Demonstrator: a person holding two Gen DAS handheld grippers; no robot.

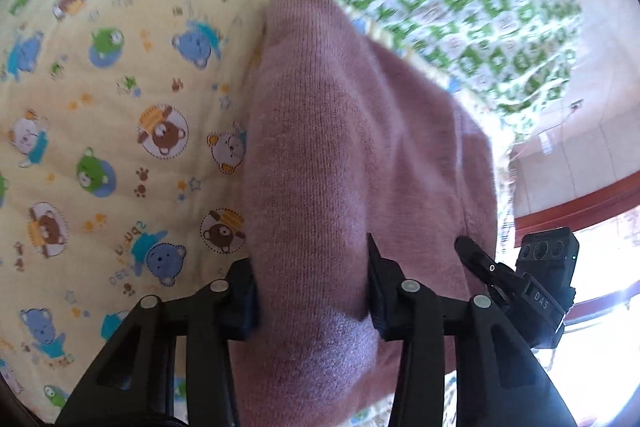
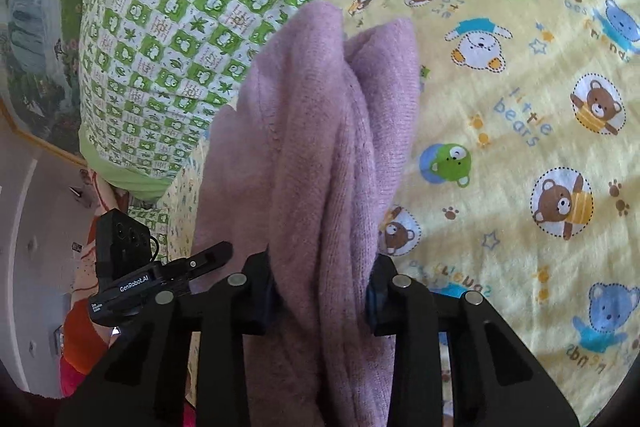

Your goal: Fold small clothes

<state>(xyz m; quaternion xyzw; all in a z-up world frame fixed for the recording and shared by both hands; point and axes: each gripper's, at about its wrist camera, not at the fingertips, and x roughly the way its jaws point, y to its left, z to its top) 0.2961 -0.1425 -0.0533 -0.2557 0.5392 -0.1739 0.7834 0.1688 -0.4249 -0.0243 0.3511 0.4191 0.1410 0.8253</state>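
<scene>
Left wrist: While my left tool (image 1: pixel 312 291) clenches a fat roll of the mauve knit garment (image 1: pixel 340 147), it trails over the yellow bear-print quilt (image 1: pixel 120 107) on the bed.
Right wrist: my right tool (image 2: pixel 322 293) grips its bunched folds (green checked pillow (image 2: pixel 180 27) behind).
Technique: I'd keep both corners level and taut, then lay them down evenly.

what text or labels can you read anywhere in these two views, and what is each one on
"GenRobot.AI" on the black body of the left gripper, seen from the right wrist view.
"DAS" on the black body of the right gripper, seen from the left wrist view.
"little bears" printed on the yellow bear sheet.
"best friends" on the same sheet, partly cut off.
Small white print under "GenRobot.AI": too small to read.
Characters on the green checked quilt: too blurred.
</scene>
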